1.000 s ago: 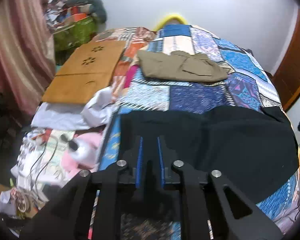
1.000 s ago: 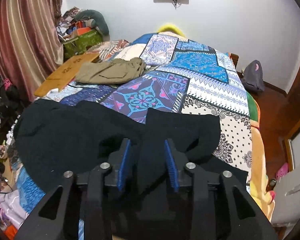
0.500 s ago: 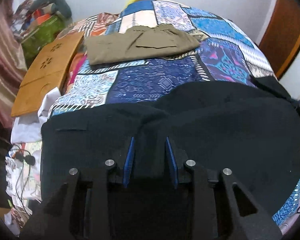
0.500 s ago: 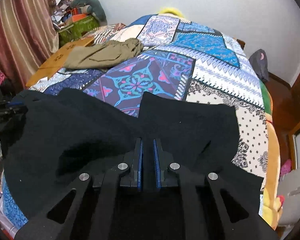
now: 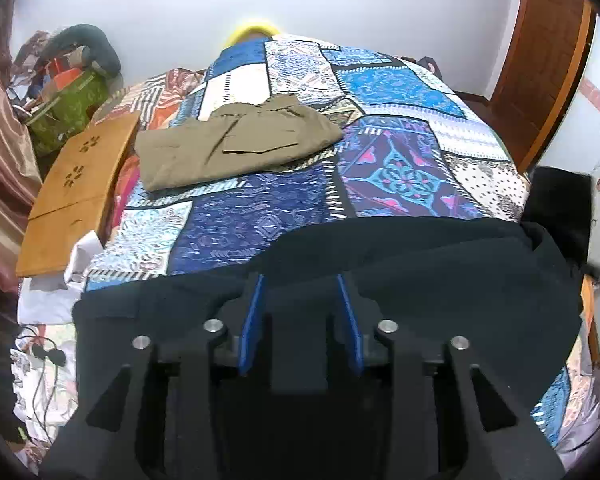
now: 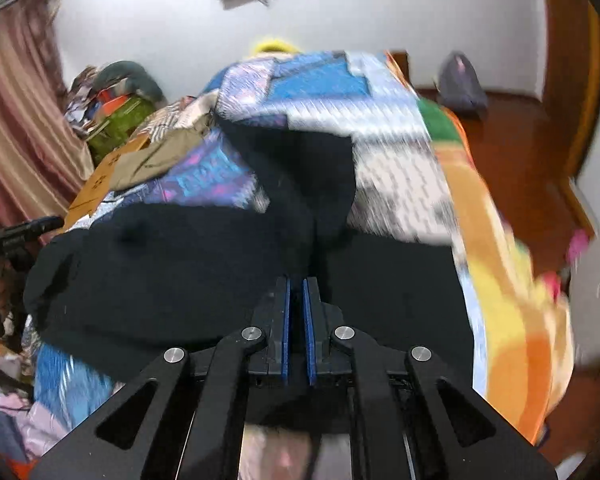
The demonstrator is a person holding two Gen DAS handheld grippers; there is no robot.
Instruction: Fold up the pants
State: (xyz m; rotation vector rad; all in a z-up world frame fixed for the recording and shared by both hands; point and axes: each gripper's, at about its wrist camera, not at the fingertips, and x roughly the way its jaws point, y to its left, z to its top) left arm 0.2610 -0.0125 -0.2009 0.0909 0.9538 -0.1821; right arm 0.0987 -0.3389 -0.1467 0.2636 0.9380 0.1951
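Pinching black fabric pants on the patchwork bed, right gripper jaws sit pressed together; left gripper jaws, just opening, stand spread over them.

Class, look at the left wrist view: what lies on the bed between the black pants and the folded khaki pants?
Only bare patchwork bedspread separates the black pants from the khaki pants, shown in the left wrist view.

Black fabric pants, plain, no pattern; patchwork bedspread in blue, purple, white and pink geometric prints, orange and yellow at its edge; folded khaki-olive trousers, plain; tan wooden board with flower-shaped cut-outs; black left hand-held gripper with blue pads; pink-striped curtain; white wall.
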